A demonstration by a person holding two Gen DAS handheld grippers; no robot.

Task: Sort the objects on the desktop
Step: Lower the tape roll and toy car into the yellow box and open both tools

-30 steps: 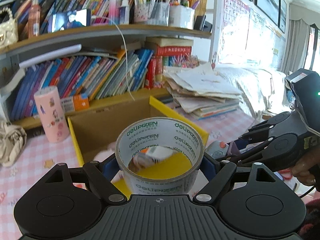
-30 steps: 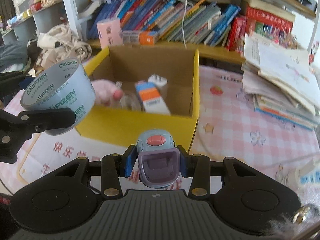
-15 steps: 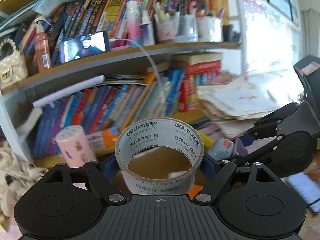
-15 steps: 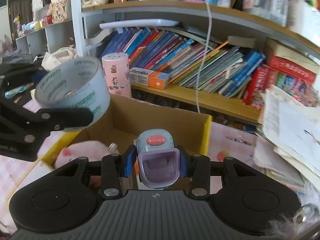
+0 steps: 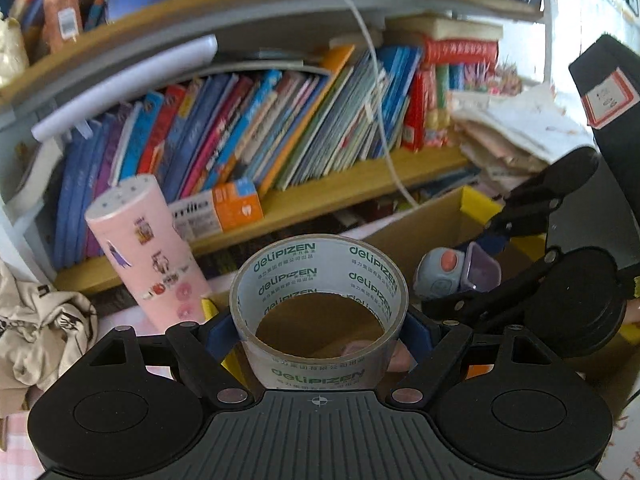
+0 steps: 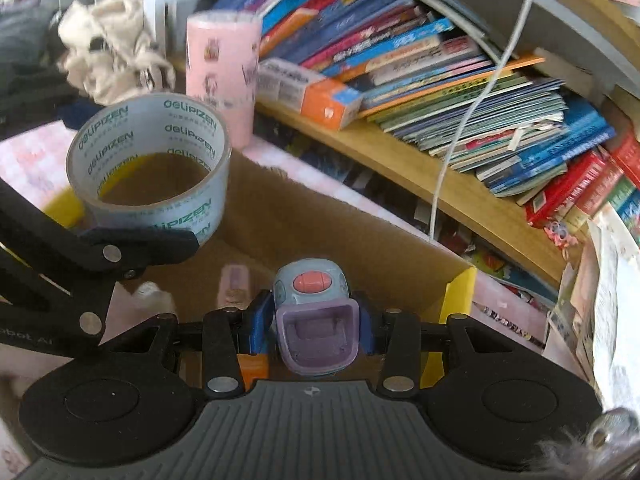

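My left gripper (image 5: pixel 318 332) is shut on a roll of clear tape (image 5: pixel 320 280) printed with green letters, held over the near left part of an open cardboard box (image 5: pixel 432 220). The right wrist view shows the same tape roll (image 6: pixel 152 168) above the box's (image 6: pixel 320 224) left side. My right gripper (image 6: pixel 314 330) is shut on a small grey and purple gadget with an orange button (image 6: pixel 314 312), over the middle of the box. In the left wrist view that gadget (image 5: pixel 452 272) hangs to the right of the tape. Pink, white and orange items lie blurred on the box floor.
Behind the box runs a wooden shelf (image 6: pixel 400 160) of leaning books with a white cable (image 6: pixel 480 92) hanging down. A pink sticker-covered tube (image 5: pixel 148 248) stands at the box's far left corner. Crumpled beige cloth (image 5: pixel 40 336) lies left, paper stacks (image 5: pixel 520 132) right.
Both grippers have moved forward over the box and tipped downward, carrying the tape and the gadget. The shelf and pink tube look nearer, and the right gripper has rolled.
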